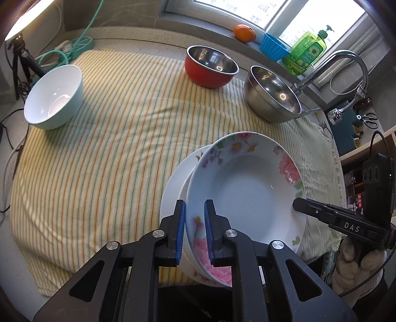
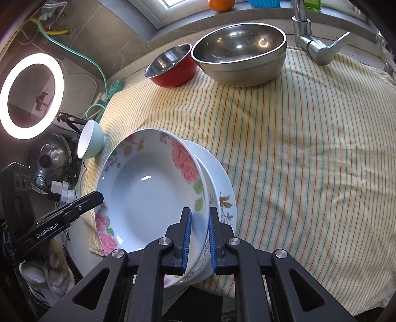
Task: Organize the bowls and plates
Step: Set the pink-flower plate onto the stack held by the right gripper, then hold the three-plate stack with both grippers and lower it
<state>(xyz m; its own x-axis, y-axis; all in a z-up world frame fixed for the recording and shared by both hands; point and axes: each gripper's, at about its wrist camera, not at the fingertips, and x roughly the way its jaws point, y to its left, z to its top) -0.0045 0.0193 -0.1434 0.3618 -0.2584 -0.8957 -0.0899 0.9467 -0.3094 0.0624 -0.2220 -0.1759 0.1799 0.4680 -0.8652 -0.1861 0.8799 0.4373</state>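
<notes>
Left wrist view: floral plate (image 1: 247, 188) is pinched at its 7 o'clock rim by the left gripper (image 1: 194, 232), angled steeply down over the striped cloth (image 1: 111, 138).

Right wrist view: the plate's 5 o'clock rim is clamped by the right gripper (image 2: 199, 237), likewise pitched down; a second plate (image 2: 217, 178) is seen beneath.

Ahead of the right gripper (image 2: 199, 239), the flowered plate (image 2: 148, 188) hides most of the white plate (image 2: 220, 178) under it, while the orange (image 2: 221, 4) and blue cup (image 2: 263, 2) far beyond are cut by the top edge, and the bottle's (image 1: 307, 47) label is too small to read.
</notes>
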